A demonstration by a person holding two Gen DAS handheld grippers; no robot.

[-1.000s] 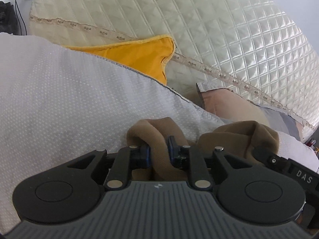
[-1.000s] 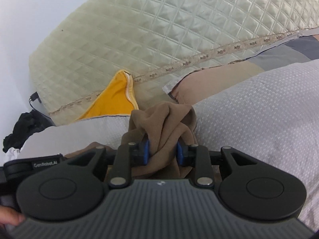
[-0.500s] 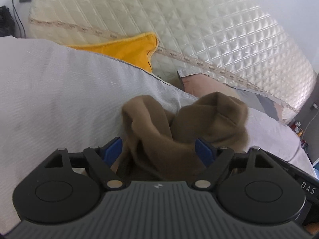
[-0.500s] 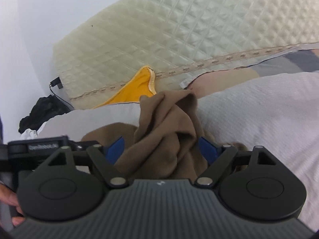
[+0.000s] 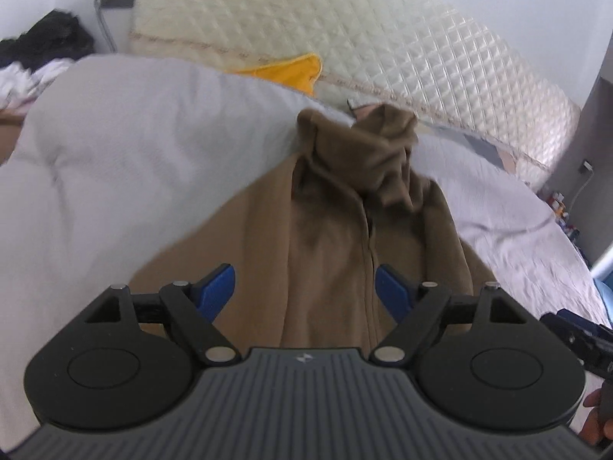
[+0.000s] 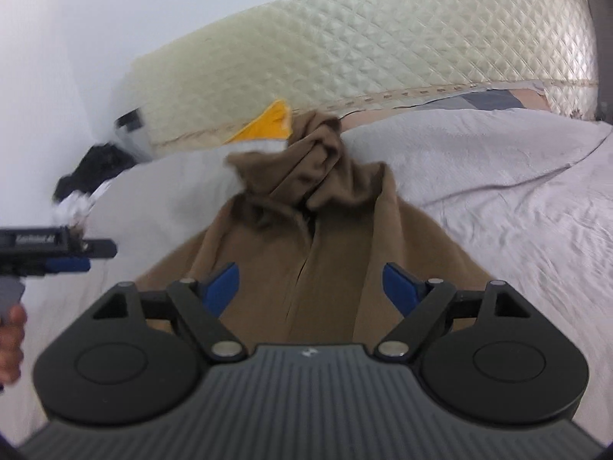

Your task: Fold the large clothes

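A brown garment (image 5: pixel 337 237) lies lengthwise on the grey bedspread (image 5: pixel 134 145), its far end bunched up in a crumpled heap (image 5: pixel 367 145). It shows the same way in the right wrist view (image 6: pixel 318 253), with the bunched end (image 6: pixel 310 176) near the pillows. My left gripper (image 5: pixel 304 285) is open and empty, held above the near part of the garment. My right gripper (image 6: pixel 310 283) is open and empty too, over the same cloth. The left gripper also shows at the left edge of the right wrist view (image 6: pixel 57 255).
A quilted cream headboard (image 5: pixel 383 50) stands behind the bed. A yellow pillow (image 5: pixel 291 71) and a beige and grey pillow (image 6: pixel 479 101) lie at the head. Dark and white clothes (image 5: pixel 42 46) are piled at the far left. Small items stand at the right bedside (image 5: pixel 563 207).
Both grippers opened and let go of the brown garment's bunched end, then pulled back towards me. The garment now lies stretched out on the bed.
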